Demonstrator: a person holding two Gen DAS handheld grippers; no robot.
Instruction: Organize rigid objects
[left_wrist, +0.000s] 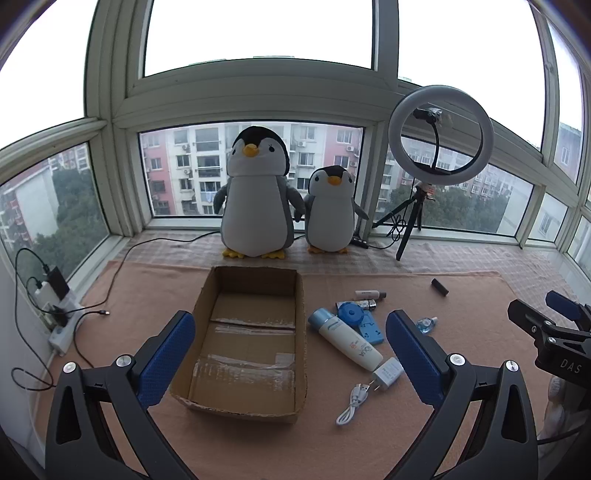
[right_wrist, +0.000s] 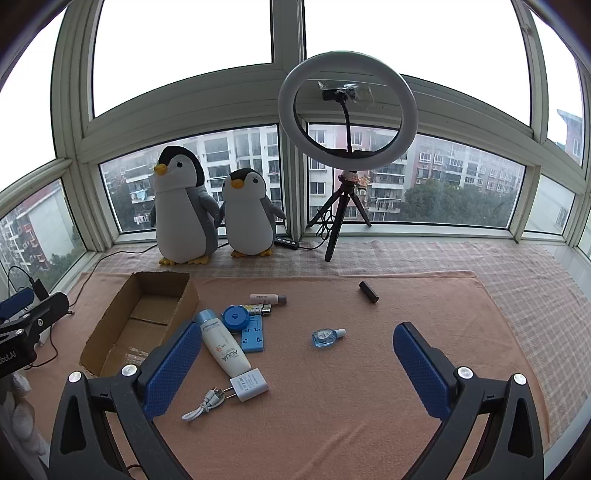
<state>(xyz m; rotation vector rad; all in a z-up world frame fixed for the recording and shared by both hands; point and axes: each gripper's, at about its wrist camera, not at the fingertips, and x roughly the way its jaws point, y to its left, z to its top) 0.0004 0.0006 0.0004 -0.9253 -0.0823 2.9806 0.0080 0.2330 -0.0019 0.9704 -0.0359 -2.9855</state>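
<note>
With both your left gripper and right gripper spread wide and empty, take the smooth, rigid lotion bottle, just inside the right one's left jaw, across its middle.

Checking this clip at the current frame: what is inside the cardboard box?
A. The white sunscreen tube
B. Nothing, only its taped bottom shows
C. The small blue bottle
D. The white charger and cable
B: the cardboard box shows only its bare taped bottom, while the sunscreen tube, charger and small blue bottle lie on the mat outside it.
</note>
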